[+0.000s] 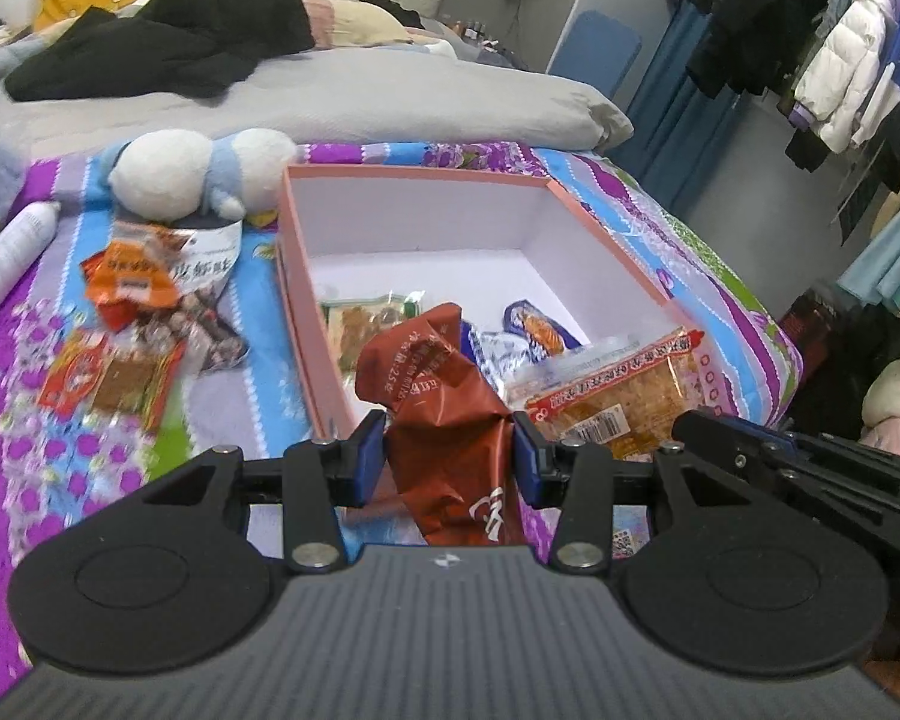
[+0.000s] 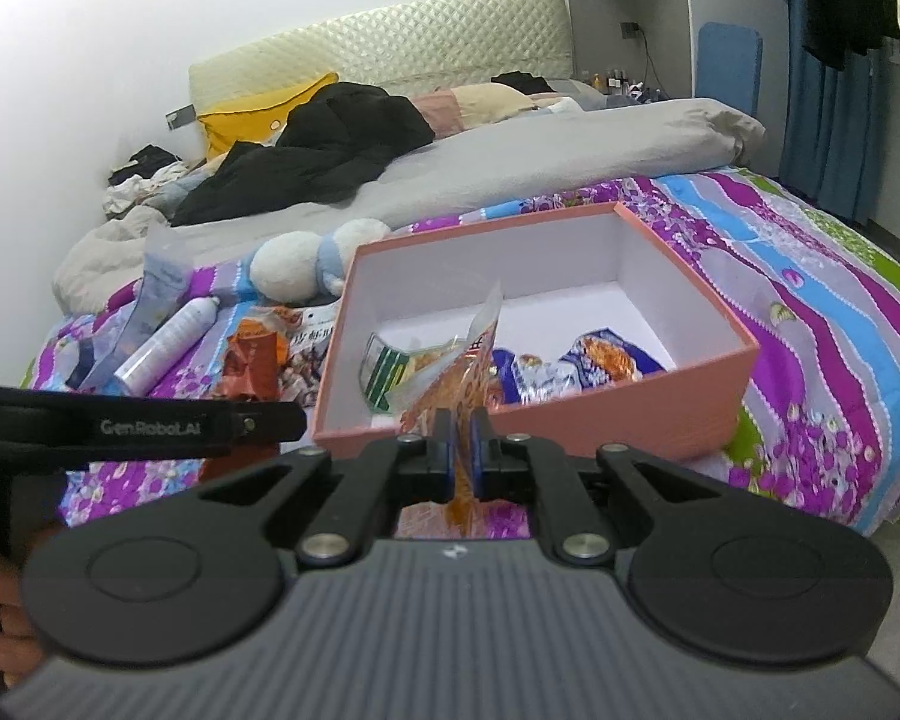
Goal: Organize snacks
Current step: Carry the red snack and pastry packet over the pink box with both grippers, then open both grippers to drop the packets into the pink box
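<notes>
Bedspread [image 1: 222, 414]; brown packet [image 1: 444, 396] between left gripper [image 1: 450, 456] pads

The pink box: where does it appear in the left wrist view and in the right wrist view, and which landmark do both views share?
Left wrist view: the pink box sits in the middle, just beyond the left gripper, with snacks inside.
Right wrist view: it sits right of centre, just beyond the right gripper.
Shared landmark: the white and blue plush toy, on the bedspread at the box's far left corner.

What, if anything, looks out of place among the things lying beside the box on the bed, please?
A white spray can and a plush toy lie among the loose snack packets left of the pink box; neither is a snack.
</notes>
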{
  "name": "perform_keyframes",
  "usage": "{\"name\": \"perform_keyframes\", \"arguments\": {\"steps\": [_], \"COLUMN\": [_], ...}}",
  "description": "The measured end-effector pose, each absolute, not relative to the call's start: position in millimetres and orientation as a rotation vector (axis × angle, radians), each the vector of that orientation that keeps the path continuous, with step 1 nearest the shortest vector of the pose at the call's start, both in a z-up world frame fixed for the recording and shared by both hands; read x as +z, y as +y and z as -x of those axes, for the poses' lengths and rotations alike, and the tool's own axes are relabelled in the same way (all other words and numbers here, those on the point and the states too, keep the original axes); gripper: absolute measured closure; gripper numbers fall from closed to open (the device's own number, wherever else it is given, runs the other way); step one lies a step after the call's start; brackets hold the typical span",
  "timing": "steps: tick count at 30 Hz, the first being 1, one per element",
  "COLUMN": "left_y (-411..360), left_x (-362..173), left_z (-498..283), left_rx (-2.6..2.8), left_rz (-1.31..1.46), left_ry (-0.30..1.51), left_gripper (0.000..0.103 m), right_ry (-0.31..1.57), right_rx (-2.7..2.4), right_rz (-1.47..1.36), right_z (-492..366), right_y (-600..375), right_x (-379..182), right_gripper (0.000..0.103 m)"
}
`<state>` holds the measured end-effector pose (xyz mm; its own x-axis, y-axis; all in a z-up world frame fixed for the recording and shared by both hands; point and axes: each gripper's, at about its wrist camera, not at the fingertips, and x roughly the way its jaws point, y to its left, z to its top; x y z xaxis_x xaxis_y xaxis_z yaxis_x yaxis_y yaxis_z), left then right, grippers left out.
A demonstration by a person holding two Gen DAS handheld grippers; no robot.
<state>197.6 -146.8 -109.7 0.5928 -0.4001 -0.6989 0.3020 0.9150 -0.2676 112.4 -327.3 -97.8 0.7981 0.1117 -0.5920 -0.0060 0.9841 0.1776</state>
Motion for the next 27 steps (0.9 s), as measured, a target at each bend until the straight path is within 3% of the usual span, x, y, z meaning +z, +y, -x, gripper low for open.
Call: {"name": "perform_keyframes", "arguments": {"steps": [13,27], "left_y": [-184,-198], "left_x": [-111,-158], "left_z": [-328,-425], "left_rx": [-0.445,-0.431], "left_rz": [0.074,0.049], "left_ry": [0.871,0.984], "left_gripper": [0.054,0.053], "right_ry": [0.623,0.796], "right_rx": [0.102,0.080], "right_rz": [-0.181,-0.218], "right_z": [-228,-326], "right_y": [-351,-366], "right_x": [-77,-151], "right_gripper": [0.095,0.094]}}
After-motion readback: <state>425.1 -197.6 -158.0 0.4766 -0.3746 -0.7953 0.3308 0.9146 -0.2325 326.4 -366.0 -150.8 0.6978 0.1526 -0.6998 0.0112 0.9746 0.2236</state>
